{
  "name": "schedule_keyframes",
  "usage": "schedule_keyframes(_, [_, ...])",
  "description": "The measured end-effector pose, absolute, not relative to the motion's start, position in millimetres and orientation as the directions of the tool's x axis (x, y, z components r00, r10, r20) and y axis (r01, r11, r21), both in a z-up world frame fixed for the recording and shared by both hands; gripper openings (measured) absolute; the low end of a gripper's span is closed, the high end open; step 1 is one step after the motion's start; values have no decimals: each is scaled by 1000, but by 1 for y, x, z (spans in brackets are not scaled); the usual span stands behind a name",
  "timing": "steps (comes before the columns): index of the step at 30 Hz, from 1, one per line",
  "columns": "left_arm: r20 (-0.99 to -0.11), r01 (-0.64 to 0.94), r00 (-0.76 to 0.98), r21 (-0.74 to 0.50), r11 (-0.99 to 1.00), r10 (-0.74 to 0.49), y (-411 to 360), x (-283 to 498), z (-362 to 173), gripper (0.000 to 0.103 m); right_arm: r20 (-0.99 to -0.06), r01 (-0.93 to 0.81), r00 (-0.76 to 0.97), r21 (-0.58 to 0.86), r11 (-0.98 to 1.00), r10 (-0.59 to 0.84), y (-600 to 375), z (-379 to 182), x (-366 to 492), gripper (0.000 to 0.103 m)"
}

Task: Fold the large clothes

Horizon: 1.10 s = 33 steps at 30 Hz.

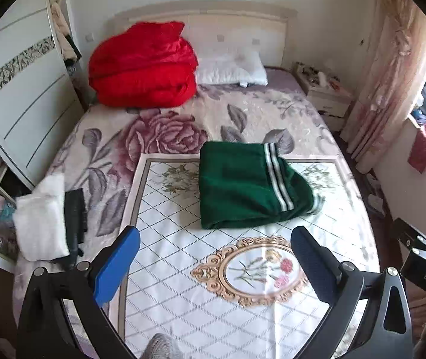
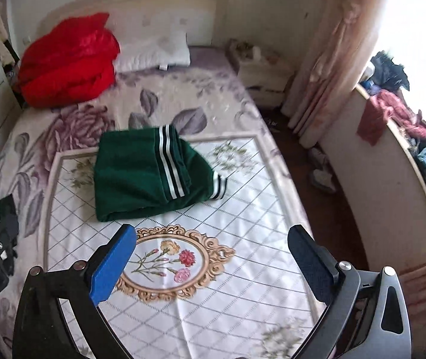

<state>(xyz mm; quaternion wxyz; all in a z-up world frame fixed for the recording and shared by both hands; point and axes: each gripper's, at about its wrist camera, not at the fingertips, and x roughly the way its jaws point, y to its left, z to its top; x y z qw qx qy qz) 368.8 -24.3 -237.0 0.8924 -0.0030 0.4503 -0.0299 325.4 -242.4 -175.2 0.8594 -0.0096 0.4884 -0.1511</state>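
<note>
Lying folded, green garment (image 1: 242, 185), stripes running bedlength.

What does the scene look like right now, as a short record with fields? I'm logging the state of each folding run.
garment: green garment with white stripes, folded into a compact bundle
garment place: on the white patterned cloth spread over the bed
left gripper: open, empty, above the cloth
right gripper: open, empty, above the cloth
bed head: red quilt beside a white pillow
bed's left edge: white item and black item, side by side
</note>
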Motion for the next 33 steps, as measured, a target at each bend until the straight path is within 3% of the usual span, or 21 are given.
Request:
schedule_keyframes(8, [-746, 34, 664, -42, 999, -54, -21, 273, -142, 103, -750, 247, 586, -197, 949, -308, -225, -42, 207, 103])
schedule_keyframes(16, [-721, 15, 692, -28, 999, -31, -17, 201, -90, 103, -689, 224, 669, -171, 960, -279, -208, 49, 108, 103])
schedule_keyframes(25, [-699, 18, 715, -11, 1000, -21, -17, 160, -49, 103, -653, 201, 717, -142, 969, -244, -200, 115, 39, 103])
schedule_keyframes(33, [-693, 8, 721, -21, 1000, -20, -18, 141, -39, 103, -631, 187, 740, -142, 972, -235, -202, 138, 18, 103])
